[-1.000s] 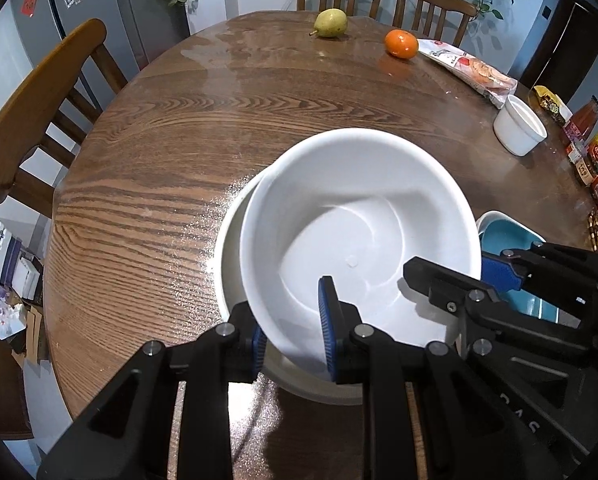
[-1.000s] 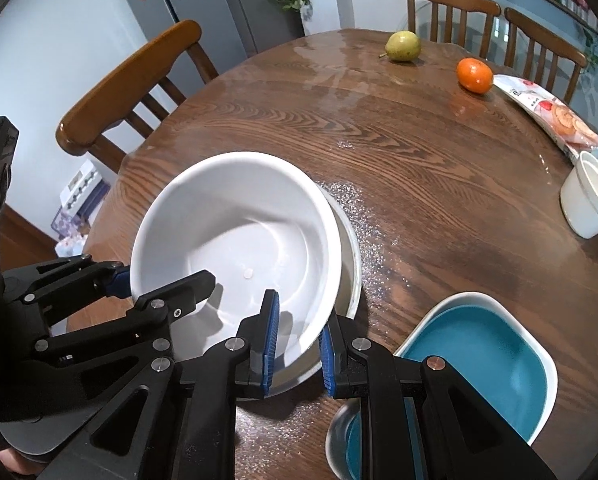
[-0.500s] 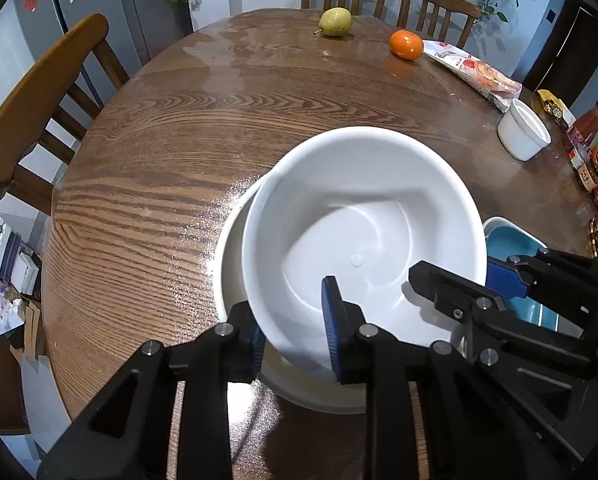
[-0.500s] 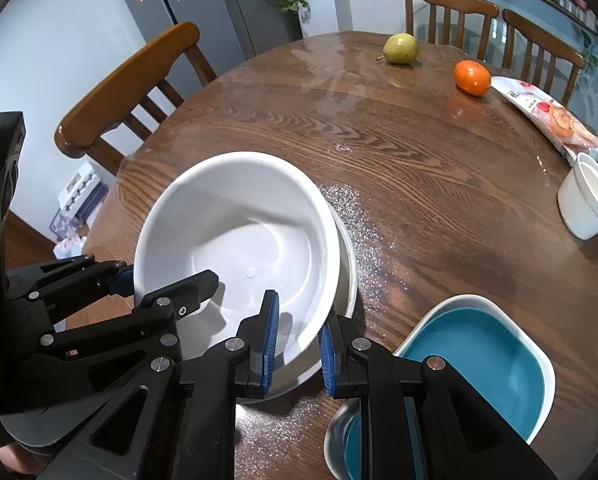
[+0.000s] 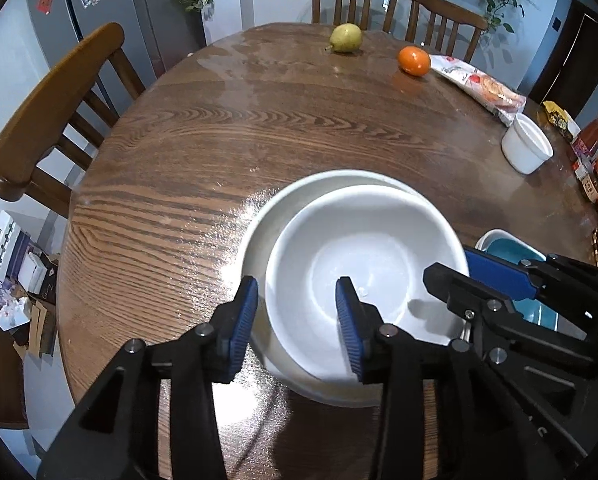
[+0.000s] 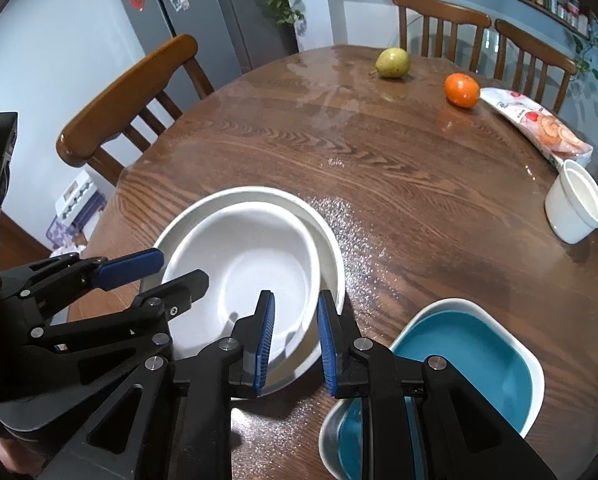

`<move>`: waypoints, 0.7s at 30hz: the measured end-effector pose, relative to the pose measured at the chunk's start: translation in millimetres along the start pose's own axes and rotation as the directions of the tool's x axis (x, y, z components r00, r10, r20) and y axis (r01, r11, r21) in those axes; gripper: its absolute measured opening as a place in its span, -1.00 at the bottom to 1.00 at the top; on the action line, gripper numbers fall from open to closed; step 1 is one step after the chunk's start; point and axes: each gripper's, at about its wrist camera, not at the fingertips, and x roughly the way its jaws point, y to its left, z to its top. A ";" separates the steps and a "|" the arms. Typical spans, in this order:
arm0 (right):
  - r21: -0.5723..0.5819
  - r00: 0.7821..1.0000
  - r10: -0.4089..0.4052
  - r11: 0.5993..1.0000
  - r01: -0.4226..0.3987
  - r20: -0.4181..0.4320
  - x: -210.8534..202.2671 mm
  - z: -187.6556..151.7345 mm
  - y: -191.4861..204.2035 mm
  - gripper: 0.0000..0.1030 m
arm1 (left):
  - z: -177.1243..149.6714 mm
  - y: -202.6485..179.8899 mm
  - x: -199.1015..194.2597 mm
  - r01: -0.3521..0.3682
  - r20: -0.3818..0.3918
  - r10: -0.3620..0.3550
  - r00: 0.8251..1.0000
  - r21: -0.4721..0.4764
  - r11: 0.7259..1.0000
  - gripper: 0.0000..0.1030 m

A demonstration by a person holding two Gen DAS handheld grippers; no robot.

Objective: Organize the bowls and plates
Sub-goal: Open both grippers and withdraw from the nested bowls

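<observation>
A white bowl [image 5: 363,256] [image 6: 255,264] sits nested inside a wider white bowl [image 5: 299,196] [image 6: 259,194] on the round wooden table. My left gripper [image 5: 295,320] straddles the inner bowl's near rim. Its jaws are opening and the pads stand clear of the rim. My right gripper [image 6: 296,340] straddles the right-hand rims of both bowls. Its jaws are opening slightly and show no firm press. Each gripper also appears in the other's view: the left gripper [image 6: 159,272] and the right gripper [image 5: 471,276].
A teal-and-white dish [image 6: 471,352] rests on a smaller teal bowl [image 6: 339,432] at the near right. Farther off are a white ramekin [image 6: 577,208], a snack packet [image 6: 539,128], an orange [image 6: 461,89] and a pear [image 6: 393,63]. Bottles [image 5: 595,160] line the right edge. Chairs ring the table.
The white bowl, held up and tilted before, has dropped level into the wider bowl. The left jaws have spread well apart, and the right jaws have eased a little.
</observation>
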 end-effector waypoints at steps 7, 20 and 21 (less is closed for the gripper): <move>0.021 0.997 -0.015 1.000 0.014 0.078 -20.0 2.8 -6.0 -0.30 | 5.6 5.2 -17.7 -0.033 0.066 0.035 0.997 -0.031 0.999 0.36; 0.101 0.986 -0.062 0.994 0.046 0.155 -50.5 -5.5 -32.5 0.07 | 16.4 -20.9 -27.4 -0.015 0.107 0.014 0.994 0.006 1.000 0.57; 0.109 0.985 -0.065 0.993 0.049 0.157 -51.9 -6.7 -35.4 0.07 | 17.6 -25.1 -27.5 -0.013 0.108 0.011 0.994 0.014 1.000 0.57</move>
